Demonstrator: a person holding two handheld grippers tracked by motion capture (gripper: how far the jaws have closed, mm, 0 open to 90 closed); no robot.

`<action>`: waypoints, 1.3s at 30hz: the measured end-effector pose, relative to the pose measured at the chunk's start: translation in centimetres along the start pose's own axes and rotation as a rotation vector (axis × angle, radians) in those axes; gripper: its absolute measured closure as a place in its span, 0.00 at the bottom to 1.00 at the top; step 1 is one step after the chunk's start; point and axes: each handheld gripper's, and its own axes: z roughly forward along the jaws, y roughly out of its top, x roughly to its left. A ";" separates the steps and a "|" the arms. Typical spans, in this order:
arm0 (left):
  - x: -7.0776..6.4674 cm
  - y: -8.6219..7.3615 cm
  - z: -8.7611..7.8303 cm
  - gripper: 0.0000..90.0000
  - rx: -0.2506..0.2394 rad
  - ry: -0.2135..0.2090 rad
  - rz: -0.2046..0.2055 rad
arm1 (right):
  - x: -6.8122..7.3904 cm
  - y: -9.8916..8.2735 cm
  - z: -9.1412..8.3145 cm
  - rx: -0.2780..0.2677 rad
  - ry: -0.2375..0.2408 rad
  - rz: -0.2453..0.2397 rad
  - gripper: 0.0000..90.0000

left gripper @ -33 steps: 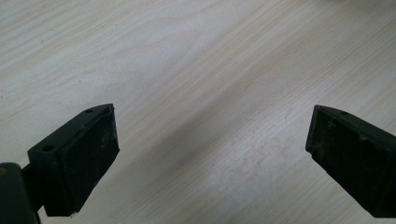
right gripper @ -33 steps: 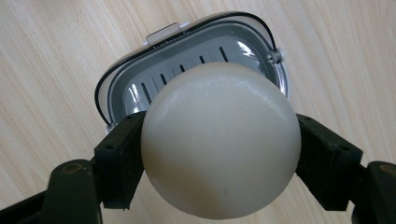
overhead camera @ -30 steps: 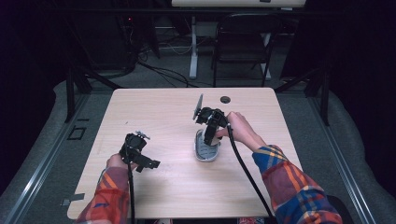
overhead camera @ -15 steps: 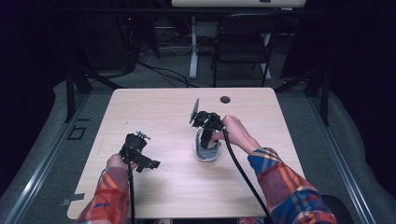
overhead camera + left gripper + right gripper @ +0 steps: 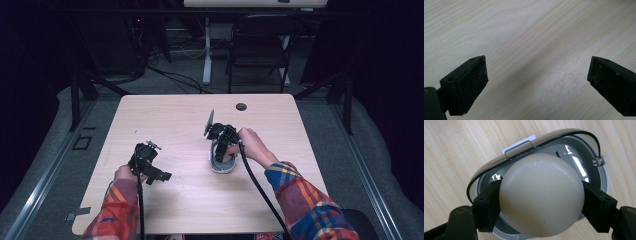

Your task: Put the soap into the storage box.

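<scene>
Our right gripper (image 5: 541, 202) has its jaws pressed on both sides of a pale egg (image 5: 541, 195), holding it just over the grey bowl (image 5: 599, 167) with a wire bail, which stands on the table (image 5: 165, 115) right of centre. Our left gripper (image 5: 536, 82) hovers over bare wood near the table's left front, jaws spread wide, holding nothing.

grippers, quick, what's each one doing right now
Left gripper: open, holding nothing, above bare table.
Right gripper: closed on a pale egg over a grey container.
</scene>
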 end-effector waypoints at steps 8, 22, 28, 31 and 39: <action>0.0 0.0 0.1 0.03 0.003 -0.002 0.005 | -0.1 -0.4 -0.1 -0.028 0.001 0.027 0.27; 0.0 0.0 0.1 0.03 0.004 -0.003 0.005 | -0.2 -1.2 -1.5 -0.051 -0.016 0.029 0.26; 0.0 0.0 0.1 0.03 0.003 -0.004 0.004 | -0.4 -2.2 -2.8 -0.086 -0.024 0.031 0.26; 0.0 0.0 0.1 0.03 0.005 -0.005 0.005 | -0.6 -2.8 -3.4 -0.094 -0.031 0.036 0.24; 0.0 0.1 0.1 0.03 0.006 -0.005 0.003 | -1.3 -4.8 -4.5 -0.127 -0.027 0.054 0.16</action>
